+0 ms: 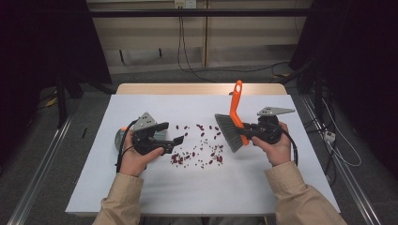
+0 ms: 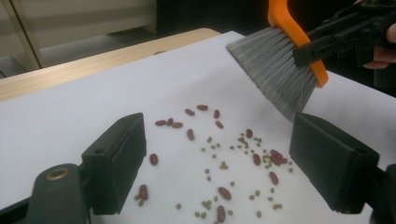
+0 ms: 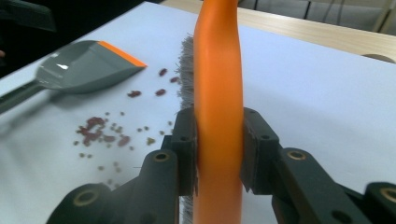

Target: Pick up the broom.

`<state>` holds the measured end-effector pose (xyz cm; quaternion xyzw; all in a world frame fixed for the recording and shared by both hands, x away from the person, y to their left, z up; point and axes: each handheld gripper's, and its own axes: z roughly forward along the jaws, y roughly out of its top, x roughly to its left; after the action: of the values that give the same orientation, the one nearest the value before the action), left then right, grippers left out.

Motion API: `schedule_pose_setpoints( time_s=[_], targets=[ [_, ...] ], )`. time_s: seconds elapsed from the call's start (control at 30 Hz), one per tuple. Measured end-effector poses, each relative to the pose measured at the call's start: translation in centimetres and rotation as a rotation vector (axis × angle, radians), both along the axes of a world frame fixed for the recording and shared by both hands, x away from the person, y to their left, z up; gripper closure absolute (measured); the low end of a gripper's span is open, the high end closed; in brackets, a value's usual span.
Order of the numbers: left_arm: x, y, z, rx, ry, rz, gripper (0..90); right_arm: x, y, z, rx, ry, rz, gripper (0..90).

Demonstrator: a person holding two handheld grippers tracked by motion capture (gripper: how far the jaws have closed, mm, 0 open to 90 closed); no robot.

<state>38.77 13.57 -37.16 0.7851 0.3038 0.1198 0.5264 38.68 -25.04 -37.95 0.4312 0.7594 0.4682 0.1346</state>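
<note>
Right gripper [image 3: 218, 154] pads clamp orange brush handle [image 3: 218, 93] mid-length; bristles [image 1: 227, 131] hang ahead of fingers, above scattered beans [image 1: 197, 152]. Brush light, handle stiff and slick, bristles soft: grip firm. Left gripper [image 1: 171, 133] jaws wide, empty; dustpan [image 3: 79, 67] lies behind it.

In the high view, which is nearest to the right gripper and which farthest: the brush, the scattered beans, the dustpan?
1. Brush: clamped in the right gripper, bristles to its left.
2. Scattered beans: on the white sheet, mid-table.
3. Dustpan: far left, behind the left gripper.
</note>
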Motion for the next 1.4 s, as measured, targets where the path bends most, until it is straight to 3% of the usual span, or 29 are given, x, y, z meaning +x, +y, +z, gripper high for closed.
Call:
schedule_pose_setpoints(
  time_s=[0.2,0.47,0.77,1.0,1.2,1.3,1.4],
  targets=[
    [-0.2,1.1,-0.2,0.027,-0.003,0.020,15.0,0.5,-0.4,-0.1,-0.084,0.022,-0.054,70.3],
    [-0.2,2.3,-0.6,0.030,-0.006,0.049,13.8,1.3,-0.9,-0.2,-0.194,0.050,-0.098,70.3],
    [0.0,3.2,-1.1,0.040,0.000,0.063,13.1,3.0,0.2,-1.1,-0.280,0.081,-0.106,70.3],
    [-0.1,3.7,-1.4,0.045,0.001,0.072,11.7,4.1,1.3,-2.1,-0.270,0.109,-0.090,70.8],
    [-0.3,3.9,-1.6,0.041,0.002,0.077,11.7,4.4,2.1,-2.6,-0.253,0.104,-0.080,70.3],
    [-0.4,4.0,-1.6,0.045,-0.003,0.074,11.6,4.4,2.3,-2.7,-0.219,0.110,-0.081,68.0],
    [-0.4,4.1,-1.7,0.043,-0.003,0.080,11.7,4.5,2.2,-2.8,-0.161,0.127,-0.084,59.7]
  ],
)
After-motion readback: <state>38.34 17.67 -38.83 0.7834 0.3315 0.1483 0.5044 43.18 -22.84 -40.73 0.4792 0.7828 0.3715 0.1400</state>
